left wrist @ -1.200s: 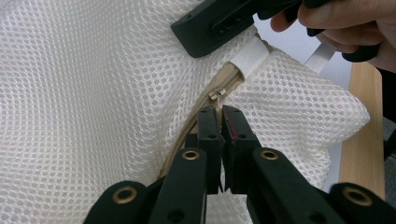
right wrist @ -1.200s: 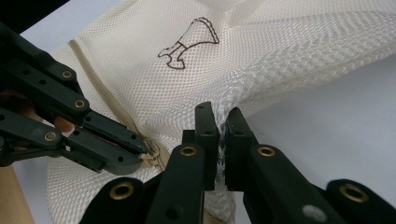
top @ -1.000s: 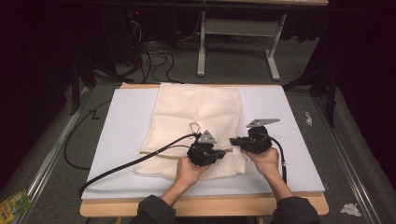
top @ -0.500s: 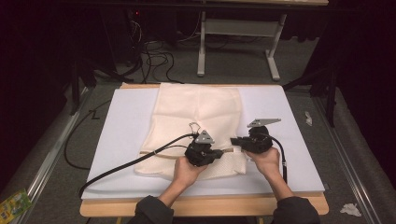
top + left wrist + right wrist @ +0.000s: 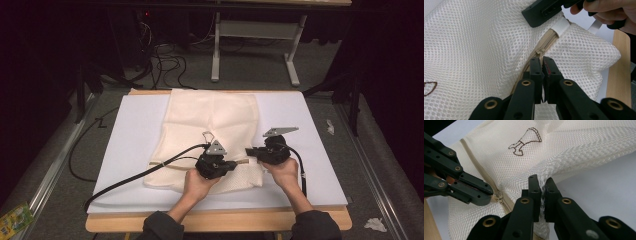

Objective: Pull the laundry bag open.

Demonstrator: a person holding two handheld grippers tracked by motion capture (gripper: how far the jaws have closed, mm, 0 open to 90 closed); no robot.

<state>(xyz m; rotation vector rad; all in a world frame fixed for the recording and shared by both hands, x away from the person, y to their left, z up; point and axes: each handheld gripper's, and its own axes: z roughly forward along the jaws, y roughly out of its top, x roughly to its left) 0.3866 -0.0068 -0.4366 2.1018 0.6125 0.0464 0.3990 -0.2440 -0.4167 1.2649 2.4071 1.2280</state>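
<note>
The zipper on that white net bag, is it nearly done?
Both grips look made: the left tool is shut on the small beige zipper pull, and the right tool pinches the cream mesh laundry bag at its edge. How much tan zipper remains to slide is unclear.

Bare white bench (image 5: 135, 135) left of the mesh bag (image 5: 215, 120), bare strip at its right (image 5: 320, 150), far half of the bag unobstructed, left gripper (image 5: 235, 166) and right gripper (image 5: 248, 152) crowding the zipper (image 5: 541, 51), cable (image 5: 145, 172) crossing the near-left bench
</note>
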